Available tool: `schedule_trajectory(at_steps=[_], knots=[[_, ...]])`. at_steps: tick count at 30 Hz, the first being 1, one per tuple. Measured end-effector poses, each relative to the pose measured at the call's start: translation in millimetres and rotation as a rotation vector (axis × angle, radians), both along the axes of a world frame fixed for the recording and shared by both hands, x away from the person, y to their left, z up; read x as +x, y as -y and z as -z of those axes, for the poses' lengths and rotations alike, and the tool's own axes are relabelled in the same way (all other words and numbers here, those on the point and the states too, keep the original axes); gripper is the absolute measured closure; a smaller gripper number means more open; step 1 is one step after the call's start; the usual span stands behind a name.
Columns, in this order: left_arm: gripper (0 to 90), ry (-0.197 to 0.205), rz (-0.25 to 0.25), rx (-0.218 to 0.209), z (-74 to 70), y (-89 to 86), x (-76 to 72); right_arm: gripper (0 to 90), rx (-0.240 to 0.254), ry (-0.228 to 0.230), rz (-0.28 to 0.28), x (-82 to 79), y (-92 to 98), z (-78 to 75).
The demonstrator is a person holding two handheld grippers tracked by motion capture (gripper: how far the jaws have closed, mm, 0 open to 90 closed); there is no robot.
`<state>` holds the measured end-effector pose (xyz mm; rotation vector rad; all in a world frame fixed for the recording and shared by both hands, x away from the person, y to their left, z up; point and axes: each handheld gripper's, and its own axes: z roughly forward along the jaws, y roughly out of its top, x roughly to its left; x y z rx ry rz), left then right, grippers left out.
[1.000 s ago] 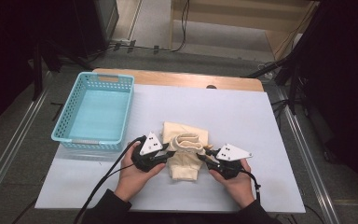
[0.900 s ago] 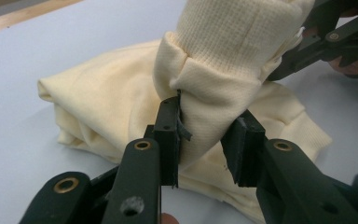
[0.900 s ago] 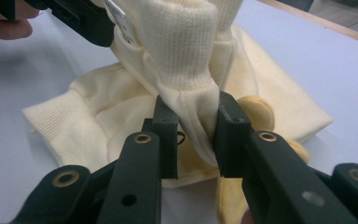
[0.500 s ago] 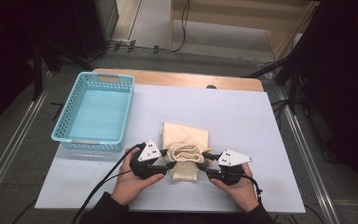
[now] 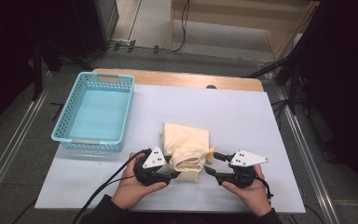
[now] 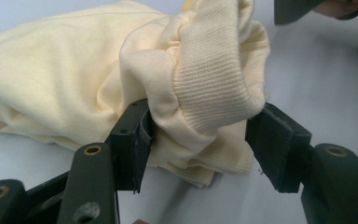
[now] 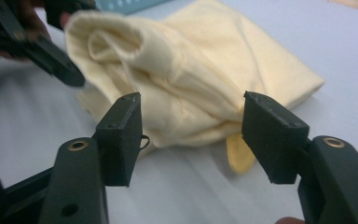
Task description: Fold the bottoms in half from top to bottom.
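A cream garment [image 5: 186, 145] lies folded on the white table cover, its ribbed edge rolled up at the near end. My left gripper [image 5: 175, 174] is at the roll's left side. In the left gripper view the ribbed roll [image 6: 214, 74] bulges between the left gripper's [image 6: 200, 128] jaws, which have just been opening and no longer pinch it. My right gripper [image 5: 212, 164] stands just right of the roll. Its jaws have also just been opening. In the right gripper view the right gripper [image 7: 191, 119] is open with nothing between the pads, and the garment [image 7: 191, 79] lies just beyond them.
A light blue plastic basket [image 5: 89, 143] sits at the far left of the table cover [image 5: 247, 116]. A wooden strip [image 5: 177, 79] runs along the far edge. Cables trail from both grippers toward the near edge.
Both grippers have let go of the rolled edge of the garment. The right gripper has drawn back to the right, and the roll has settled onto the fold.
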<state>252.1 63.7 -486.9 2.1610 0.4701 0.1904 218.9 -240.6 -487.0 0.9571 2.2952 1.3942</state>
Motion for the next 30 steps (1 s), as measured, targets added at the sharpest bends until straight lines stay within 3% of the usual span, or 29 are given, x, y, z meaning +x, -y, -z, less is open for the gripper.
schedule_trajectory(at_steps=[4,9,12,19,28,30], knots=[[41.1,0.0,-0.004,0.0,1.2,1.4,-0.7,50.7,-0.002,0.026,-0.001,2.8,-11.2,-12.1],[38.9,0.003,-0.004,0.007,4.2,5.0,-2.6,71.1,0.085,0.022,0.003,8.8,-25.4,-27.8],[35.6,-0.005,-0.003,0.004,3.9,5.1,-2.7,78.3,0.085,0.013,0.007,12.4,-38.5,-27.9],[30.8,-0.038,0.002,-0.034,-5.2,-6.1,-0.1,79.7,0.036,-0.032,-0.03,6.6,-51.6,-10.1],[20.9,-0.022,-0.027,-0.119,-21.5,-20.0,0.7,79.6,-0.001,-0.057,-0.059,-3.5,-49.9,3.4],[20.2,-0.029,-0.042,-0.145,-24.0,-23.1,2.0,79.6,-0.029,-0.051,-0.063,-4.5,-51.6,6.2]])
